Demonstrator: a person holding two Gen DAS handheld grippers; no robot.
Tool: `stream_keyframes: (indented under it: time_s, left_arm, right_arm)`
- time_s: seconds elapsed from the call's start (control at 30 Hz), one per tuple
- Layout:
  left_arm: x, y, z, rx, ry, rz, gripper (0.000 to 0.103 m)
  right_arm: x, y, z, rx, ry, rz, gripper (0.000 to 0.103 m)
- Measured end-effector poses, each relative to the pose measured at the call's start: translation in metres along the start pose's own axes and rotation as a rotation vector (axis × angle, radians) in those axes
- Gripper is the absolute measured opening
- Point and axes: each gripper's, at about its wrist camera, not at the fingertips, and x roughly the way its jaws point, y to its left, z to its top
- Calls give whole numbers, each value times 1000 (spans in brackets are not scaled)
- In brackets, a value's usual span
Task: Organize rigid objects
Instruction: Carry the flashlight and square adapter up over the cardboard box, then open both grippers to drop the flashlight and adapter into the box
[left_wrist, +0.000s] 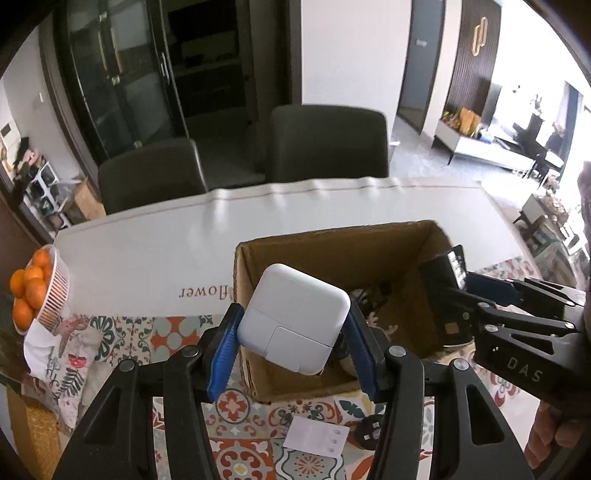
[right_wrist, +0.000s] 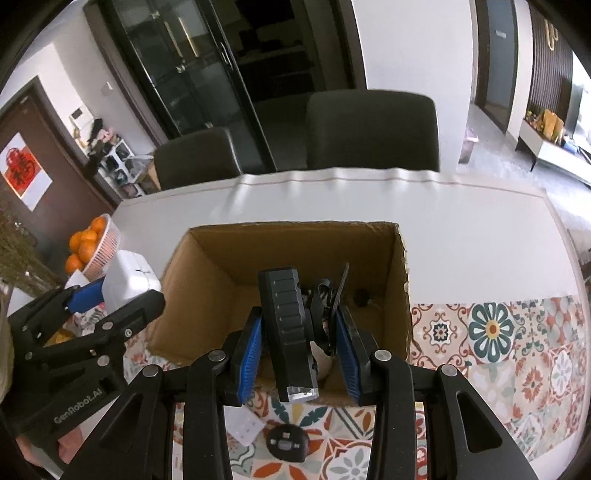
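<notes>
Two hand-held grippers over an open cardboard box (right_wrist: 400, 288): left hand-held gripper (left_wrist: 293, 330) closed around white power adapter (left_wrist: 293, 317), right hand-held gripper (right_wrist: 295, 345) clamped on black flashlight (right_wrist: 290, 332). Below, on patterned mat (right_wrist: 517, 343) of the surface, white card (left_wrist: 316, 437) beside round black plug (right_wrist: 287, 443).

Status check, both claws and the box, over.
Left claw shut on white charger, over cardboard box. Right claw shut on black device, also above box. Box holds dark items; nothing blocking.
</notes>
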Motion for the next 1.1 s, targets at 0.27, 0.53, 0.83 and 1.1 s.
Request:
stream_keyframes:
  time_s: [0.27,0.53,0.83,1.1]
  left_arm:
    - [24,-2,-1,0,80,9,54]
    - [17,2,-4,-8,37,83,75]
    - [-14,14,-18,-39,-52,201,94]
    - [-41,16,-41,-53,-110,229,101]
  right_arm:
    - [17,-6,-2,2,43,-26,39]
    - [21,-6,-3,2,49,-36,44]
    - [3,5,-11,-15,0,-107,64]
    - [-32,16,-33,-27,-82,-156,72]
